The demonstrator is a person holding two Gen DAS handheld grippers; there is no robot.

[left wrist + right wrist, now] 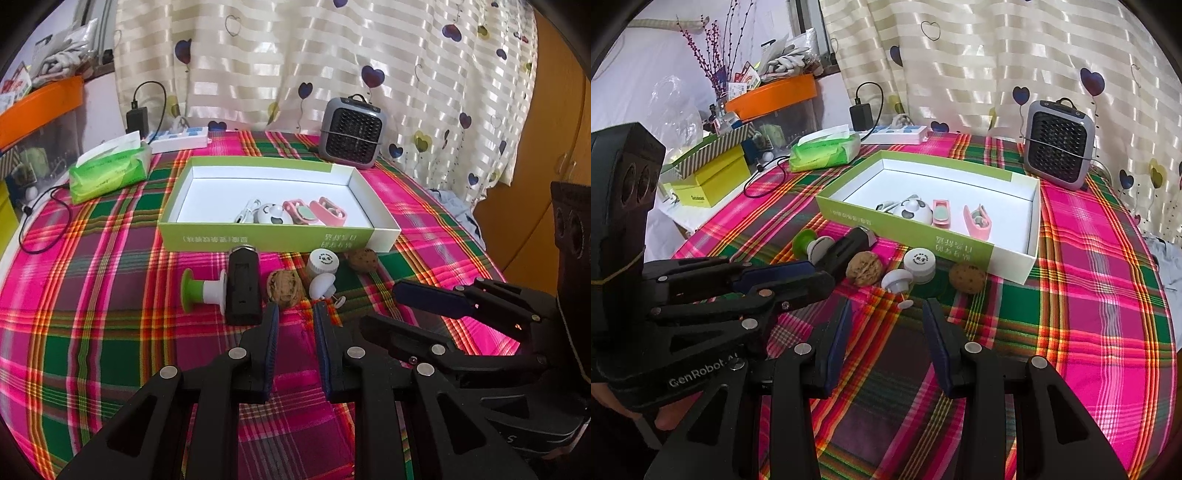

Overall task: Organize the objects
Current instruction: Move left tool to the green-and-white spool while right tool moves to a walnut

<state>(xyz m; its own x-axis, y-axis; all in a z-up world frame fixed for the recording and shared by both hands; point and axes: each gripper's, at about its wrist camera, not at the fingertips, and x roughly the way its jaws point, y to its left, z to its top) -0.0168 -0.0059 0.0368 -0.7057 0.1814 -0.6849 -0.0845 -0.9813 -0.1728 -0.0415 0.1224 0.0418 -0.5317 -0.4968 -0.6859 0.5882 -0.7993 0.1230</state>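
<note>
Both hand-held grippers hover released and empty over the bench: left hand-held gripper (295,314), right hand-held gripper (886,314); the loose things, a walnut (285,291) among them, lie crowded just before the box (207,242); a reach for one may well knock its neighbours; only the right view shows the yellow carton (713,184).

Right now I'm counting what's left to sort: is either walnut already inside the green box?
No: both walnuts lie on the plaid cloth in front of the green box.
</note>
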